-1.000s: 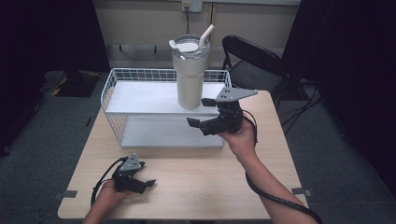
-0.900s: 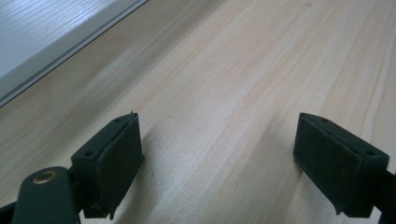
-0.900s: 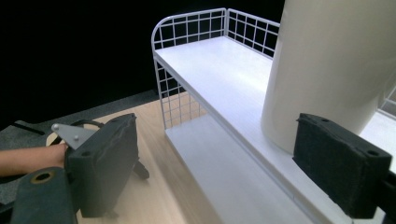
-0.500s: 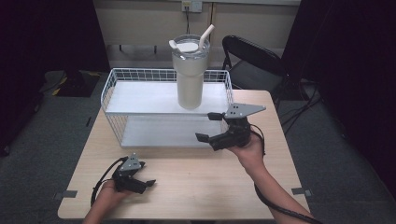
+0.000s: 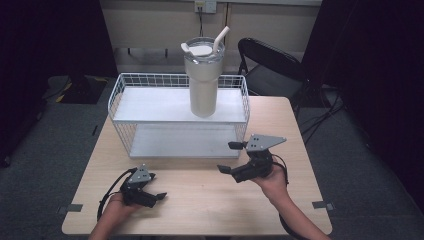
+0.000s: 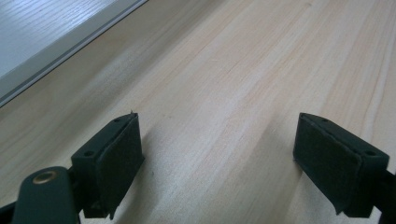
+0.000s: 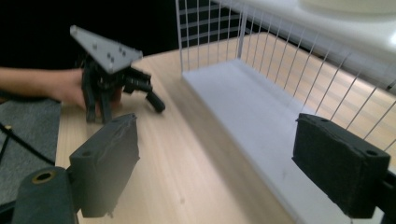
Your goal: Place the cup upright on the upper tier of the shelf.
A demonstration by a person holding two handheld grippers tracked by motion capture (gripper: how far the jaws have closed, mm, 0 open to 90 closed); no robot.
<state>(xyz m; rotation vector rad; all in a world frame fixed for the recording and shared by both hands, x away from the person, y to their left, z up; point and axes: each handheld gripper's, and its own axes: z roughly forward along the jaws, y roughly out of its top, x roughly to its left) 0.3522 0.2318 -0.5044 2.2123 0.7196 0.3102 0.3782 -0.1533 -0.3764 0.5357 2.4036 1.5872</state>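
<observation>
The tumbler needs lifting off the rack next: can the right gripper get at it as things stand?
Probably yes: the right gripper is open, and the tumbler stands on the rack's open top shelf with nothing between them.

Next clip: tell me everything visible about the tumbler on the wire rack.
The tumbler is a tall cream-coloured cup, narrower toward the base, with a clear-looking lid, a white tab on it and a pale straw leaning right. It stands upright on the white upper shelf of the wire rack, right of the shelf's middle. Nothing else touches it; both tools are on the near side of the rack. Its contents cannot be seen.
</observation>
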